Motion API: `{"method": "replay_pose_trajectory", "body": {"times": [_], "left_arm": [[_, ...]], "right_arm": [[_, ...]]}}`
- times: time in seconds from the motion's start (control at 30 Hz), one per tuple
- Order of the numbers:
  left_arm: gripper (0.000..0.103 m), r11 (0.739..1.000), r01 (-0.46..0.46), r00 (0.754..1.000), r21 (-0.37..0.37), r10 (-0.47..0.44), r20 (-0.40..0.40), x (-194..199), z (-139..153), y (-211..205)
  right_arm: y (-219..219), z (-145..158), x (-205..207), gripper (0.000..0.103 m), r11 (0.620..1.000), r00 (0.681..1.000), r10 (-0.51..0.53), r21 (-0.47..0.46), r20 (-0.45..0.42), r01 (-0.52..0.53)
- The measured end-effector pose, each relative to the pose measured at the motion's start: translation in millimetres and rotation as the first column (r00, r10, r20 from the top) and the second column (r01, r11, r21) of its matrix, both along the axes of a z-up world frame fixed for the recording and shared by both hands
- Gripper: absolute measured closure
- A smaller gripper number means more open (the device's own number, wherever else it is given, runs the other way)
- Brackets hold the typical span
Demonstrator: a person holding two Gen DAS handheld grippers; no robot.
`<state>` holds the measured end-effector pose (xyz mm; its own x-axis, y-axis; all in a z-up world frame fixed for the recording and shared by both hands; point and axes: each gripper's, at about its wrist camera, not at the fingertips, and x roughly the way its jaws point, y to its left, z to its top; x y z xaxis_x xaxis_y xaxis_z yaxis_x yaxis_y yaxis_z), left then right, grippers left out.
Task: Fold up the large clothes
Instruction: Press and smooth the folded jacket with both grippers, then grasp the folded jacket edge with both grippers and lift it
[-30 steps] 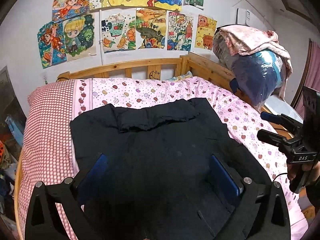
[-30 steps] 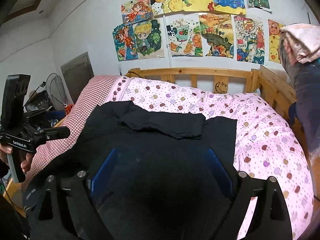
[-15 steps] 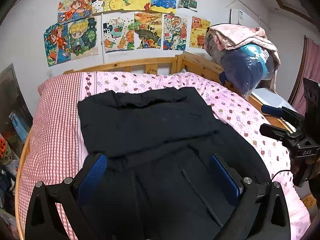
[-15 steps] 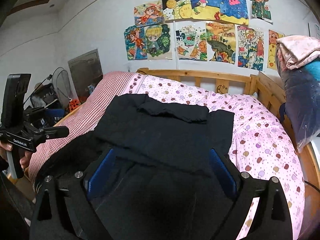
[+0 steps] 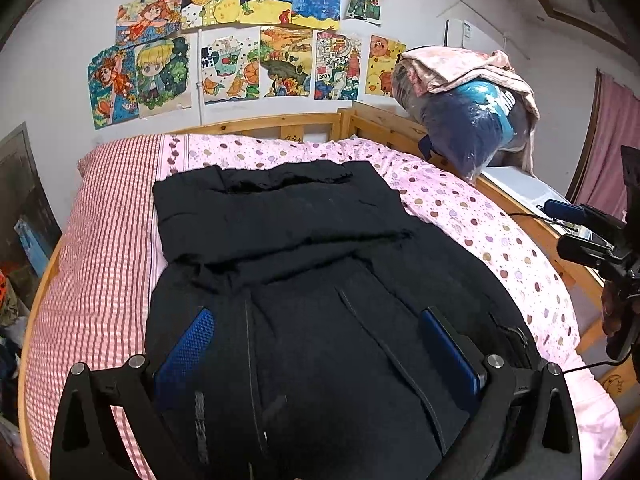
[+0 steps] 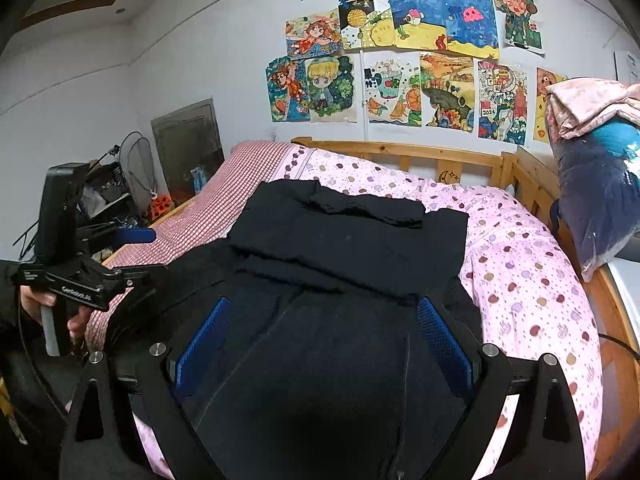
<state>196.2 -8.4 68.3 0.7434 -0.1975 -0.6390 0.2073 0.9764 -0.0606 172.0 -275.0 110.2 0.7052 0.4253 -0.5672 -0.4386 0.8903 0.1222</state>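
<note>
Two tools hover over the near end of the bed, each with its blue-padded jaws standing wide apart and nothing clamped between them: the left tool [image 5: 316, 344] and the right tool [image 6: 324, 344]. Directly beneath and ahead of both lies the large black fabric garment [image 5: 280, 248], soft and matte, with raised seams running lengthwise. Its long axis runs from the tools toward the far wooden headboard [image 5: 272, 122], and its far part is already doubled over in a flat layer. Neither hand looks clearly nearer. Around it spreads the pink dotted quilt [image 5: 460, 208] and, left, a red checked sheet [image 5: 104, 240].
</note>
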Motion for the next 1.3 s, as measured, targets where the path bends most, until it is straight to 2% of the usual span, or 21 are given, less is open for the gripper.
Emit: {"method": "replay_pose_trajectory", "body": {"times": [0.2, 0.47, 0.73, 0.9, 1.13, 1.3], "left_arm": [[0.000, 1.000, 0.007, 1.000, 0.023, -0.006, -0.027, -36.4, -21.1, 9.3], [0.000, 0.995, 0.057, 0.997, 0.086, -0.053, -0.049, -84.1, -53.5, -0.6], [0.000, 0.972, 0.128, 0.991, 0.197, -0.118, -0.062, -104.4, -83.0, -25.7], [0.000, 0.961, 0.142, 0.990, 0.236, -0.134, -0.052, -112.3, -94.4, -33.7], [0.000, 0.942, 0.158, 0.987, 0.295, -0.147, -0.059, -119.0, -108.8, -41.7], [0.000, 0.917, 0.170, 0.985, 0.361, -0.156, -0.067, -121.6, -119.0, -48.4]], "right_arm": [[-8.4, -8.3, -33.7, 0.011, 0.999, 1.000, -0.011, -0.040, -0.009, 0.010], [-9.4, -60.5, -76.3, 0.011, 0.992, 0.997, -0.003, -0.127, -0.083, -0.007], [-2.1, -101.1, -98.3, 0.011, 0.982, 0.986, -0.013, -0.187, -0.165, -0.019], [-0.6, -118.2, -108.1, 0.011, 0.975, 0.980, -0.022, -0.221, -0.197, -0.023], [14.7, -140.7, -111.6, 0.011, 0.940, 0.978, -0.026, -0.339, -0.208, -0.047], [28.3, -152.7, -112.9, 0.011, 0.894, 0.976, -0.032, -0.442, -0.217, -0.069]]}}
